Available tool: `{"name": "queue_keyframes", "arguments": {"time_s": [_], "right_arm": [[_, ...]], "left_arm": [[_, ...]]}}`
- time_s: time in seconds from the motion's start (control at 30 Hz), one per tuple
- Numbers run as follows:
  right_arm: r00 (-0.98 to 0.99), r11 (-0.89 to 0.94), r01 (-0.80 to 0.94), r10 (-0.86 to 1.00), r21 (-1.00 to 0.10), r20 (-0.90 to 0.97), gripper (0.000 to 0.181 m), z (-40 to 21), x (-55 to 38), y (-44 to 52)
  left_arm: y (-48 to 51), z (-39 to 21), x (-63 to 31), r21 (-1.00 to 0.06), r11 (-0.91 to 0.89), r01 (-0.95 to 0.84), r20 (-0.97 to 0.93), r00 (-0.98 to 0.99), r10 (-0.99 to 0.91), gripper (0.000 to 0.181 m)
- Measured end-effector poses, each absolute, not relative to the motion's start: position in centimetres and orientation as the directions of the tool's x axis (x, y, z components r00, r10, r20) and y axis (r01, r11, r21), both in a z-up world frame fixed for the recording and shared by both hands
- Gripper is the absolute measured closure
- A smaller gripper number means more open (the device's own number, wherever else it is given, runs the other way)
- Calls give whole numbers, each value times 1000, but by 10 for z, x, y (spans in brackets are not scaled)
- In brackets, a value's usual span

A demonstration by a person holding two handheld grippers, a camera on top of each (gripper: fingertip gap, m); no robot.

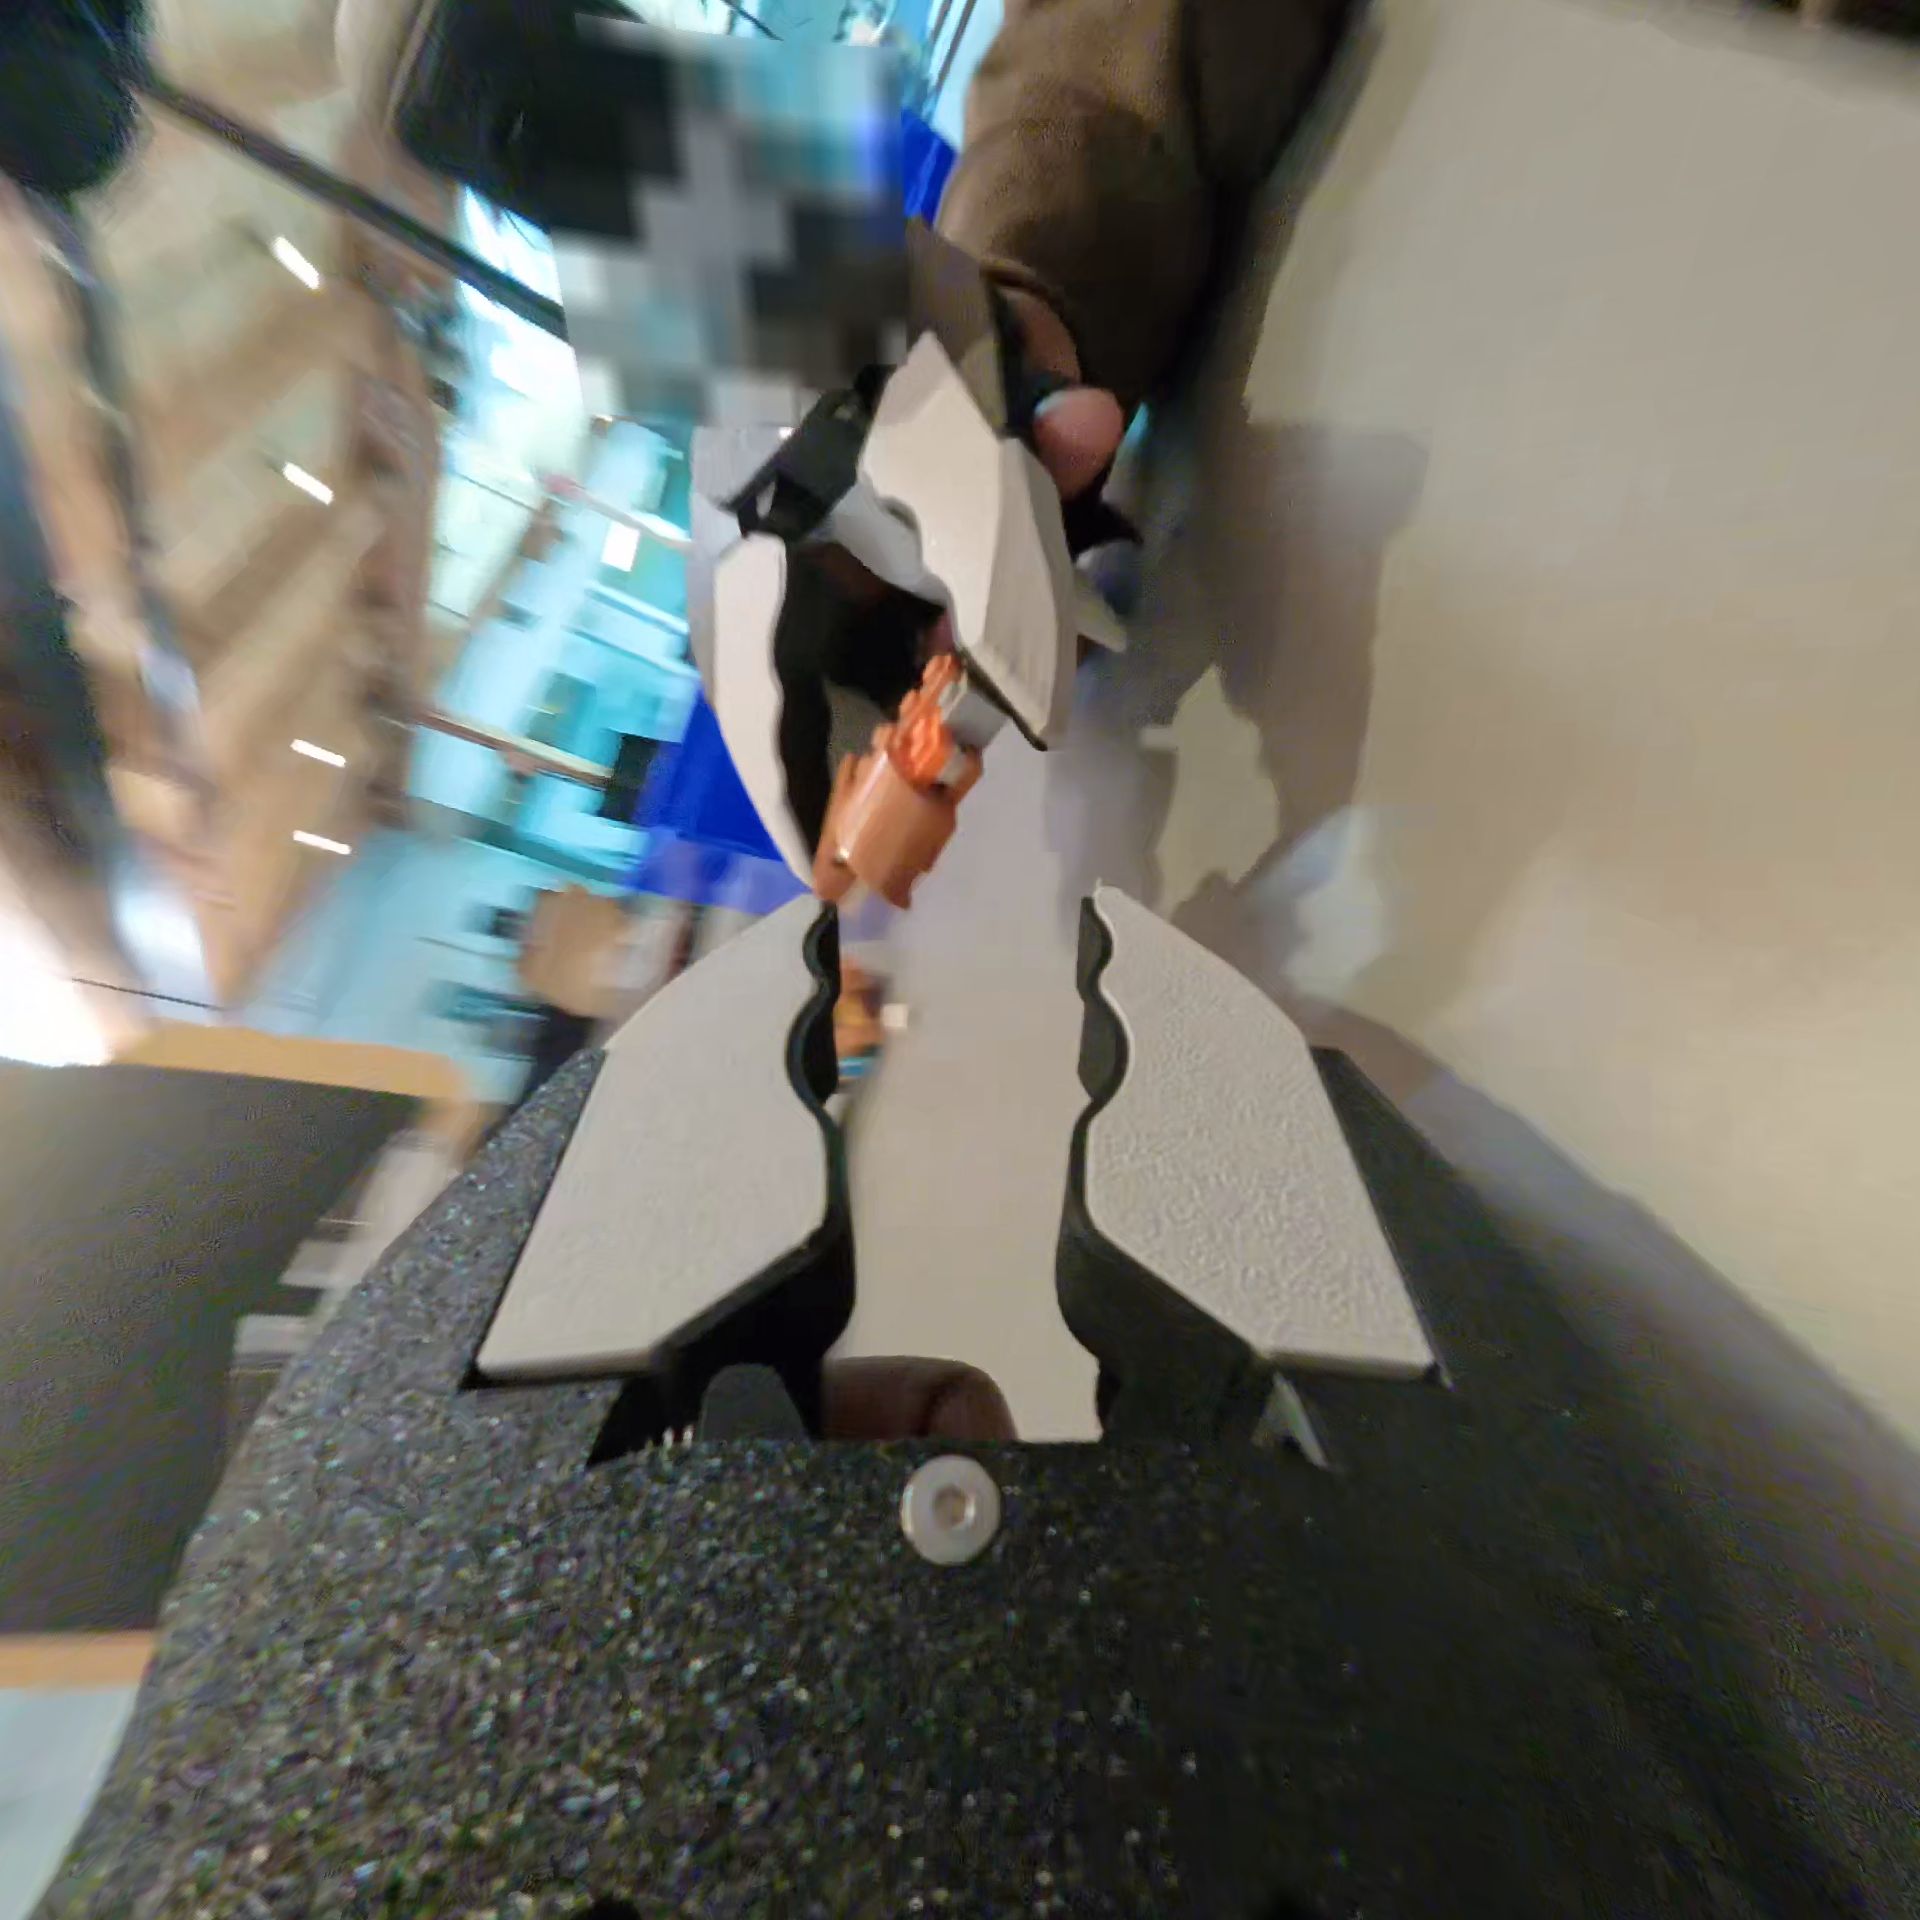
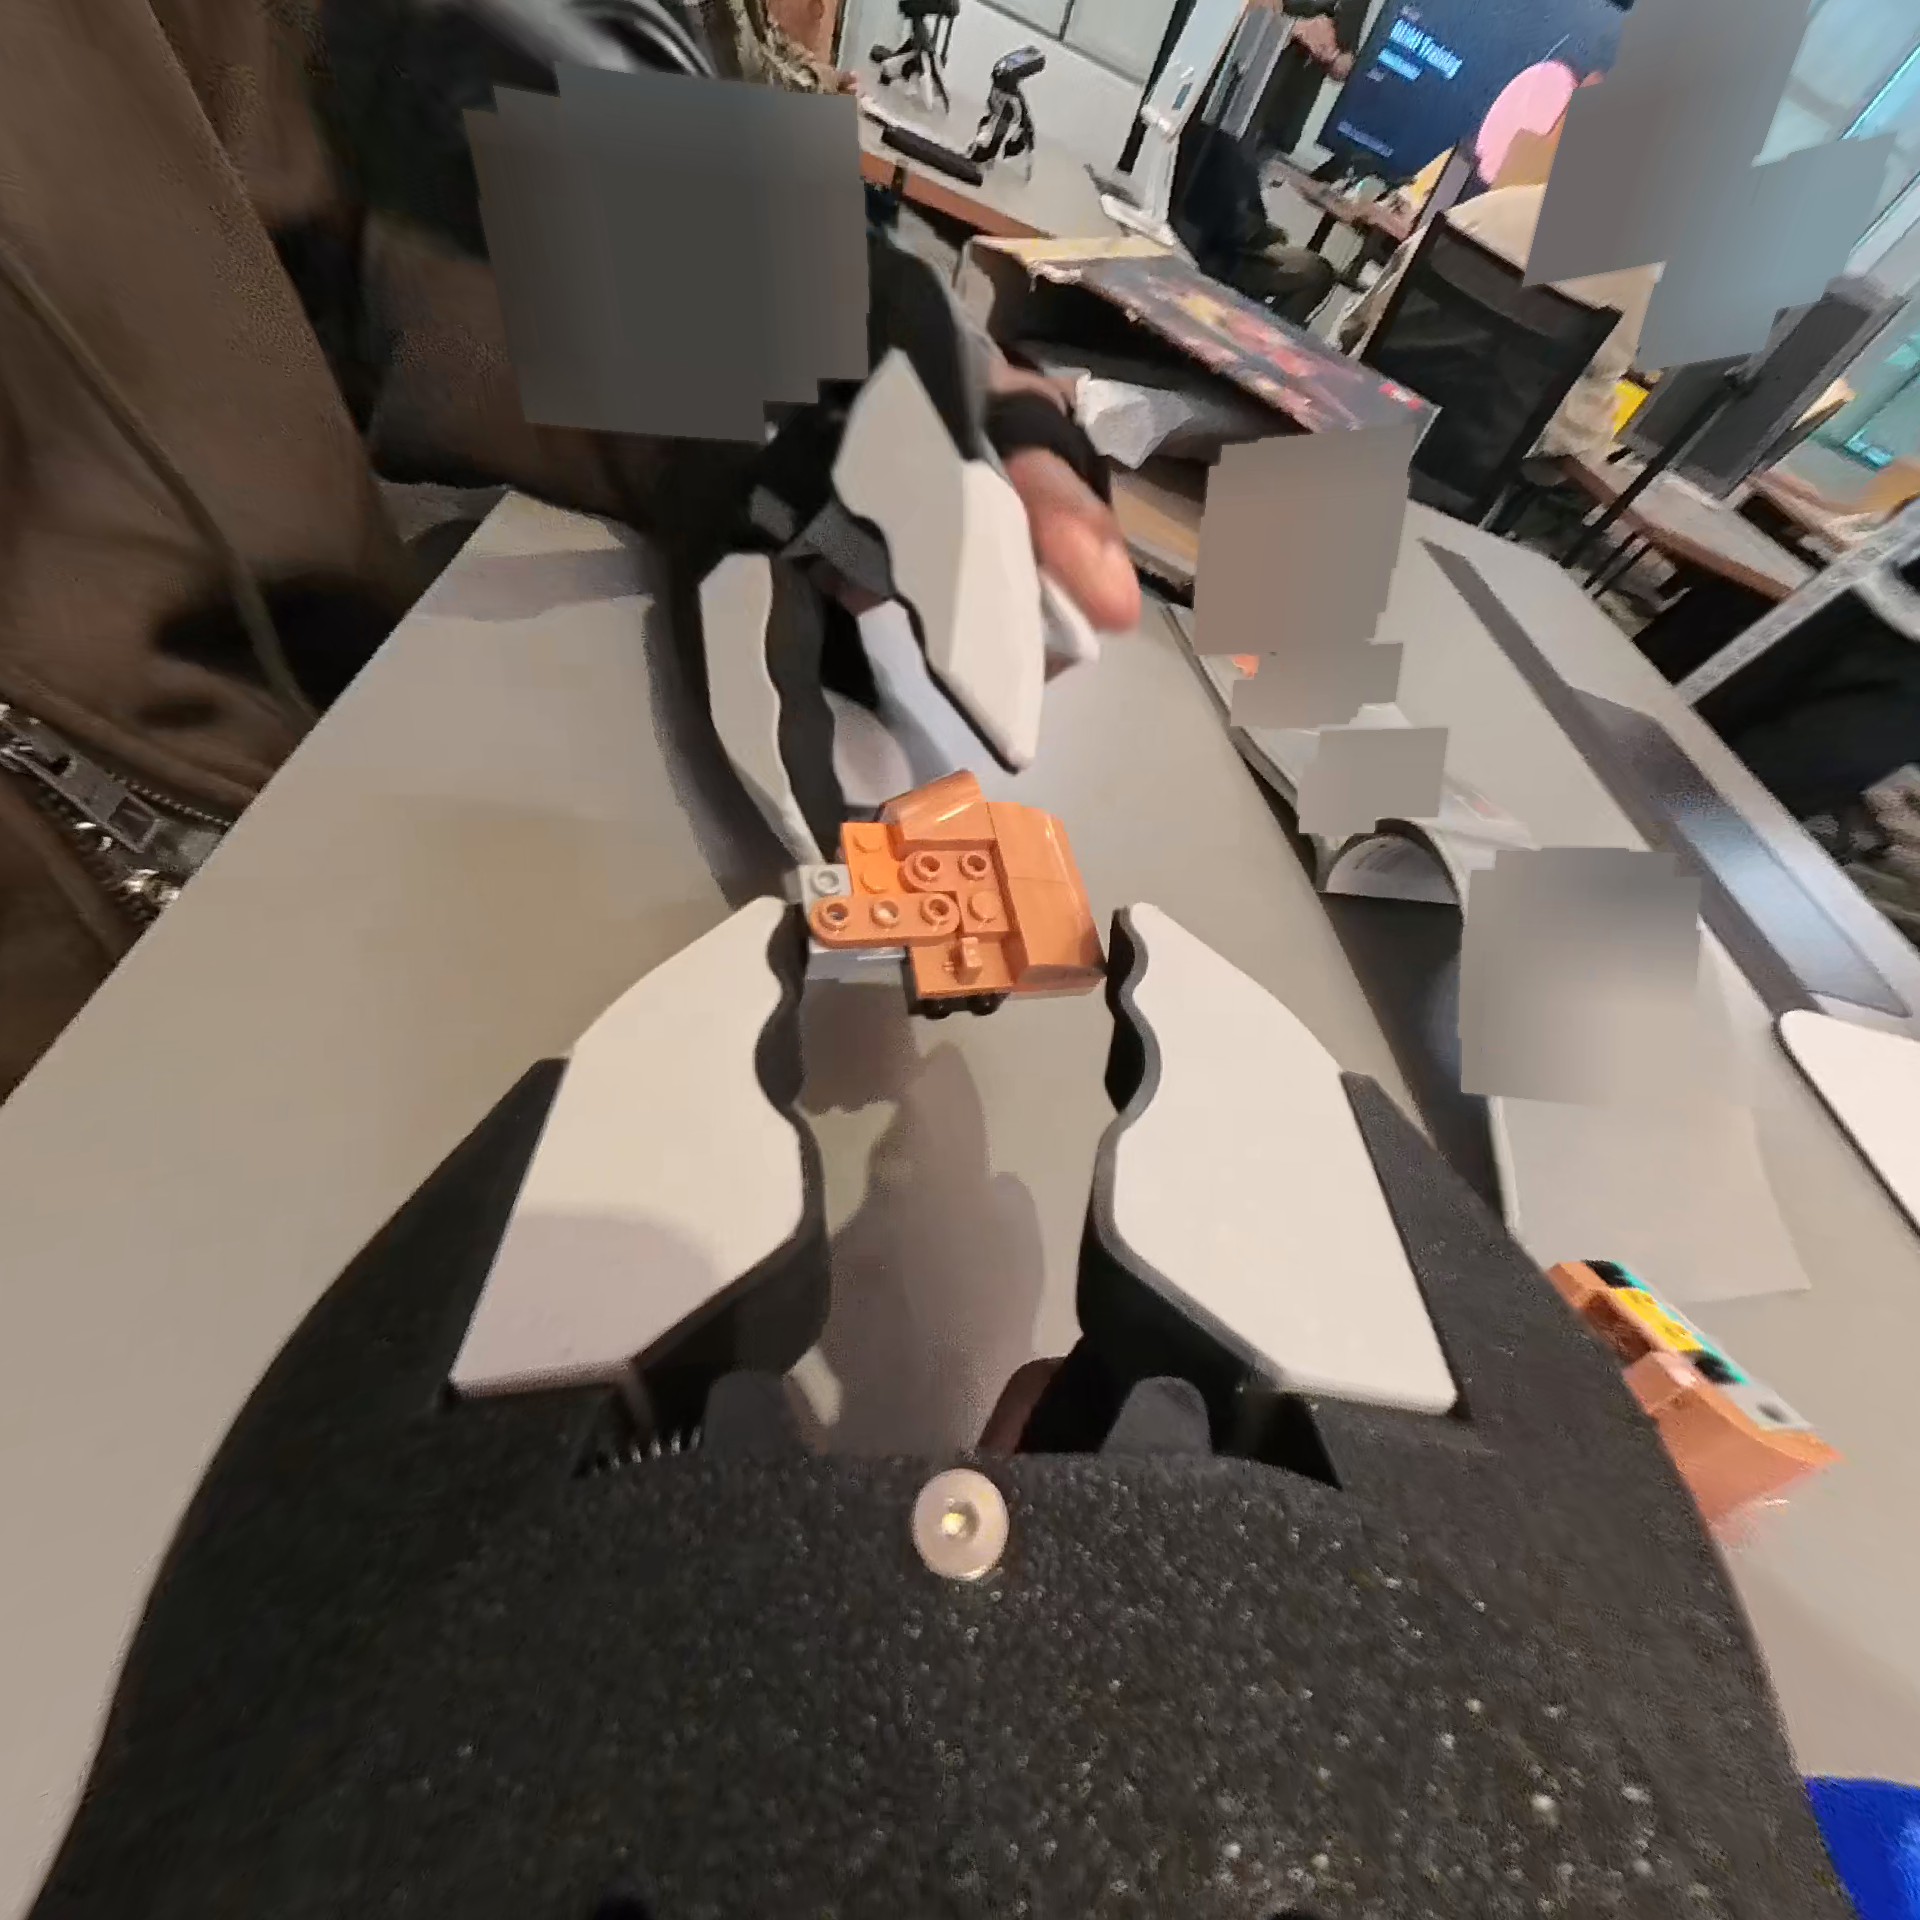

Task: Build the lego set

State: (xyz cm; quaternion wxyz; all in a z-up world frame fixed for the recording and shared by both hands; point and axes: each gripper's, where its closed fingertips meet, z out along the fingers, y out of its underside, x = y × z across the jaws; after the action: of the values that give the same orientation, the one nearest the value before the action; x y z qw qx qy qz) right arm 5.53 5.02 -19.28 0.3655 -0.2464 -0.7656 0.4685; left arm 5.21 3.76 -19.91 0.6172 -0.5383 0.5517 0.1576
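Right gripper (image 2: 951, 925) pinches the orange lego assembly (image 2: 935, 894) by its fingertips, apparently just above the grey table (image 2: 416, 883), studs up, likely to present it; the left gripper (image 1: 956, 914), spread and empty, faces it from the far side, seemingly ready to help.

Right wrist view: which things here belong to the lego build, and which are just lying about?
Part of the job:
- orange lego assembly, gripped by the right claw
- left claw, open, close by
- second brick block on the table
- open booklet, probably the instructions

Lying about:
- white flat object at the right edge
- flat box and screen behind
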Motion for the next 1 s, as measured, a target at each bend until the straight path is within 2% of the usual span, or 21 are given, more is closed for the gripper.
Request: {"name": "queue_keyframes", "arguments": {"time_s": [0.07,0.17,0.27,0.37,0.5,0.6,0.7,0.77,0.83,0.93,1.0], "right_arm": [[-594,455,7,718,-890,363,125,-190,55,51],[-540,549,-57,685,-834,488,125,-189,54,52],[-451,682,-131,605,-719,656,125,-189,52,52],[-330,787,-177,518,-591,789,124,-184,49,53],[-167,891,-220,367,-397,915,125,-177,48,51],[-56,937,-228,259,-265,964,125,-172,48,49],[15,957,-221,198,-190,980,125,-168,47,51],[-20,954,-221,203,-202,979,119,-172,47,52],[-128,943,-210,237,-260,963,115,-182,47,57],[-271,907,-100,370,-408,889,113,-191,45,84],[-303,849,52,515,-526,802,117,-194,40,115]], "left_arm": [[39,-194,46,-723,265,-638,-656,516,-551,138],[41,-184,43,-950,44,-310,-248,659,-710,138],[40,-174,54,-980,-197,-4,154,603,-782,138],[45,-178,63,-941,-330,79,314,569,-760,138],[48,-187,67,-934,-357,30,301,604,-737,147],[47,-185,70,-943,-332,26,280,602,-748,161],[49,-181,68,-968,-250,-5,190,638,-747,163],[54,-181,62,-984,-148,-99,39,694,-719,164],[59,-187,53,-958,-50,-283,-183,735,-653,164],[64,-196,37,-798,59,-600,-540,669,-512,164],[65,-200,34,-679,89,-729,-681,580,-448,163]]}}
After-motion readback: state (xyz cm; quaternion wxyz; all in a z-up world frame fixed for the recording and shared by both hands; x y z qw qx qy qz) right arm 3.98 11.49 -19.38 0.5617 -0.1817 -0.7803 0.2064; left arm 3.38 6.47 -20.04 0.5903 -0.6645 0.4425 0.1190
